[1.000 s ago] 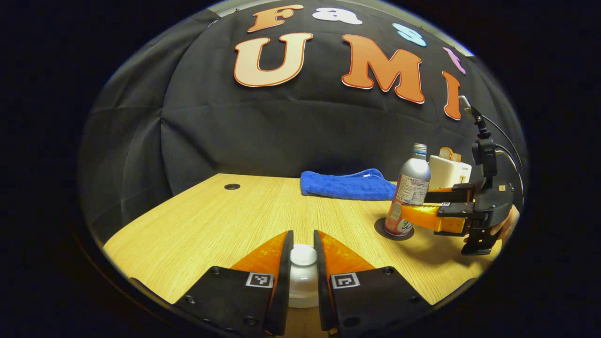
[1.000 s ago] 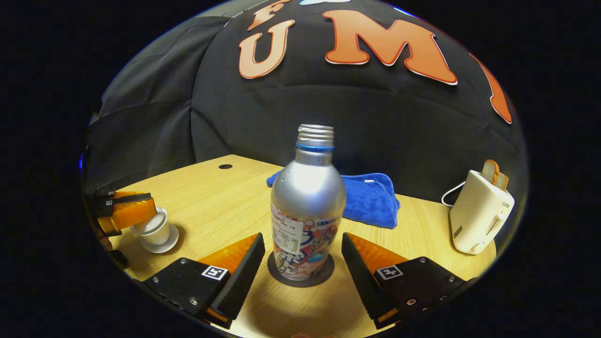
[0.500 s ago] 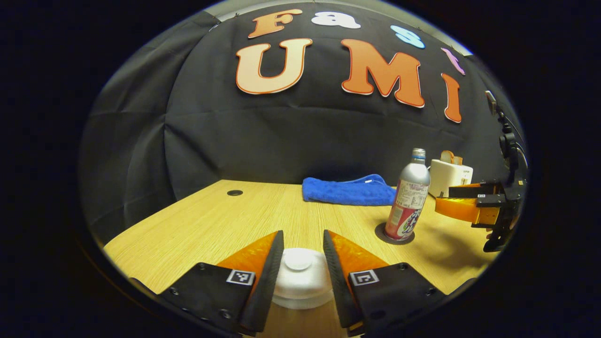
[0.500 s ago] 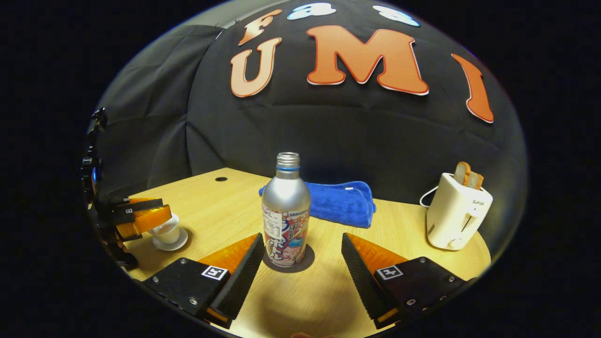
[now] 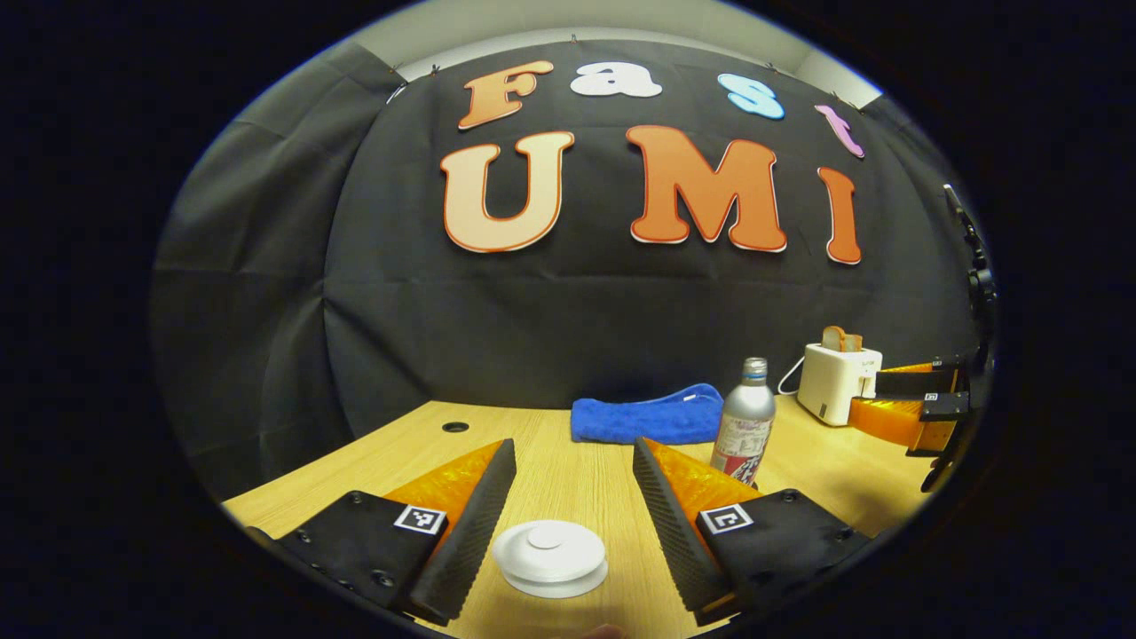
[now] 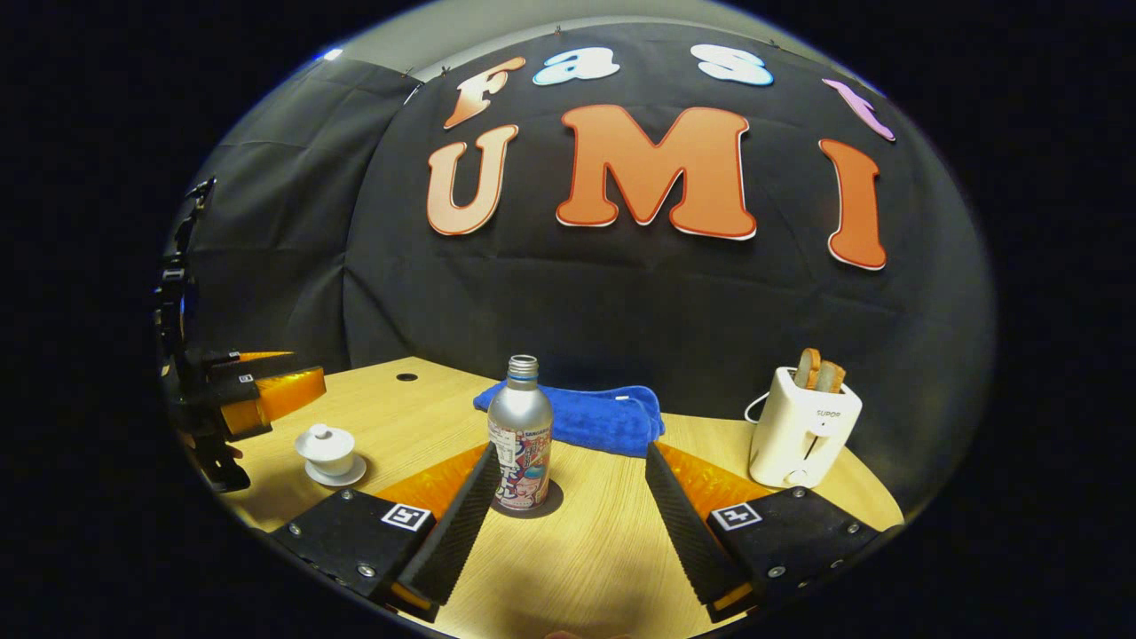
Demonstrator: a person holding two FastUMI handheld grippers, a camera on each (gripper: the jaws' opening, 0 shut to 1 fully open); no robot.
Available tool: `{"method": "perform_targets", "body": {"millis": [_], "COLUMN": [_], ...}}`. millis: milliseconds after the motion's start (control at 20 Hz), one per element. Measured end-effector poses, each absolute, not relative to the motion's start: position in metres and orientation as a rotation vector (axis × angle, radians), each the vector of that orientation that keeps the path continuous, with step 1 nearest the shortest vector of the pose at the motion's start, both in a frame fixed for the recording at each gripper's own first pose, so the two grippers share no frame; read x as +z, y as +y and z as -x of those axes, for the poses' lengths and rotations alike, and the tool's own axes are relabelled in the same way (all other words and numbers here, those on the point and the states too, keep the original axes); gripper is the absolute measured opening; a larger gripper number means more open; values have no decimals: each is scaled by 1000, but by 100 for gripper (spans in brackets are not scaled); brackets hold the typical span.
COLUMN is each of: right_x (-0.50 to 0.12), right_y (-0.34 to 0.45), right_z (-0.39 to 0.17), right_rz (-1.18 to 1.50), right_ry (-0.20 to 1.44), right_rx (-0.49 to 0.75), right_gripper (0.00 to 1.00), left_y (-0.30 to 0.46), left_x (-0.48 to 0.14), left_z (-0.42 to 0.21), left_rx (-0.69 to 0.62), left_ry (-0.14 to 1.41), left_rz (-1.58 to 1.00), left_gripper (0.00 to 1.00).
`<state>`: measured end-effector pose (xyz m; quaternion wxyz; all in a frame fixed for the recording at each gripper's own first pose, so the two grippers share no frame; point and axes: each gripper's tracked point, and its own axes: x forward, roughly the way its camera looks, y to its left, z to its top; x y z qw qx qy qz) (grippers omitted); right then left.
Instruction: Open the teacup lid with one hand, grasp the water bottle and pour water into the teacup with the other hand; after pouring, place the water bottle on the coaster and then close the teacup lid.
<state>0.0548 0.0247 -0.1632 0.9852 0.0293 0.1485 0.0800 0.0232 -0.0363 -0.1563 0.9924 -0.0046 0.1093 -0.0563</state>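
Note:
The white teacup (image 5: 550,561) sits on its saucer with the lid (image 5: 546,538) on it, low between the spread fingers of my left gripper (image 5: 572,442), which is open and touches nothing. In the right gripper view the teacup (image 6: 327,446) stands at the left, with the left gripper (image 6: 306,371) hanging above and behind it. The silver water bottle (image 6: 520,435), uncapped, stands upright on the dark round coaster (image 6: 543,508). My right gripper (image 6: 571,448) is open, drawn back from the bottle with nothing between its fingers.
A blue towel (image 6: 586,417) lies behind the bottle by the wall. A white toaster (image 6: 801,426) with bread in it stands at the right, its cord trailing behind. A round cable hole (image 6: 406,377) is in the table's far left corner.
My left gripper has let go of the lid knob, opened wide and pulled back and up. The right gripper has backed away from the bottle, which stays on the coaster.

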Motion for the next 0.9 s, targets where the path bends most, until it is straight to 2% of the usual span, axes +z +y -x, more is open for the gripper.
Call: {"method": "perform_targets", "body": {"millis": [50, 200, 350, 500, 900], "right_x": [-159, -145, -133, -122, -113], "right_y": [23, 12, 1, -4, -9], "right_z": [-50, -34, -20, -8, 17], "right_rz": [-61, -62, -66, -63, -74], "right_ry": [288, 261, 227, 198, 176], "right_rx": [156, 134, 113, 104, 91], "right_gripper": [99, 99, 99, 98, 99], "left_y": [-41, -49, -55, -55, -57], "left_x": [-147, -125, -110, -100, -91], "left_z": [-20, -10, -1, 9, 35], "left_rx": [-117, -123, -122, -113, -99], "left_ry": [201, 158, 134, 126, 119], "left_rz": [12, 13, 25, 22, 77], "left_gripper": [91, 99, 99, 92, 96]}}
